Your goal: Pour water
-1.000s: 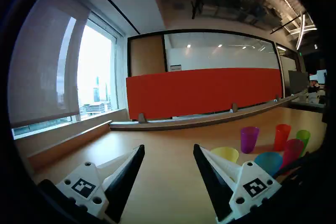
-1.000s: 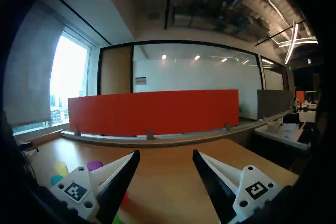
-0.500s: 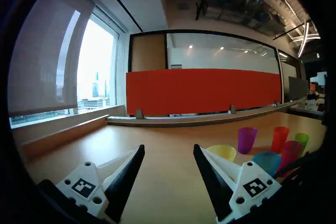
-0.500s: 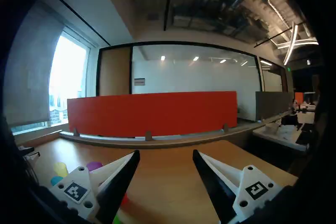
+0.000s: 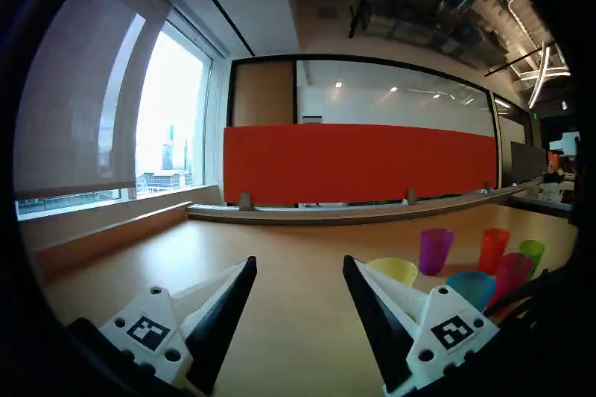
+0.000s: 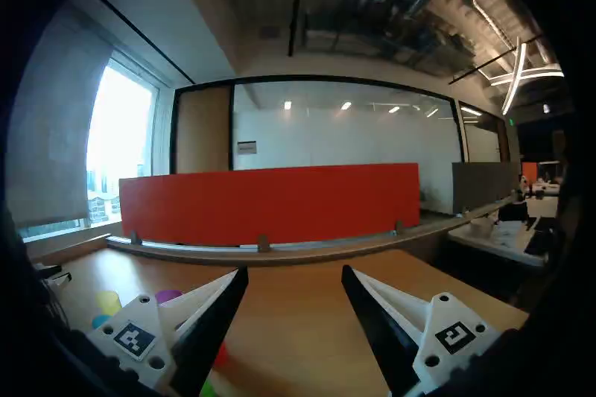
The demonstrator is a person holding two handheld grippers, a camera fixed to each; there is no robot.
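Both pairs of jaws are held apart w/ nothing between them, the left gripper (image 5: 298, 263) and right gripper (image 6: 294, 272) being poised low over the pale wooden tabletop (image 5: 298, 229). A cluster of upright plastic cups is seen right of the left gripper's jaws: yellow cup (image 5: 395, 269) just past its right finger, then purple cup (image 5: 434, 249), orange-red cup (image 5: 495, 248), green cup (image 5: 533, 254), pink cup (image 5: 511, 272) & blue cup (image 5: 477, 287). The same cluster lies left of the right gripper's jaws, partly hidden by its left finger, so the cups sit btwn the two; axes are vertical, so a side-on, inward approach is judged needed, tho no water is made out and the nearer gripper can't be settled.
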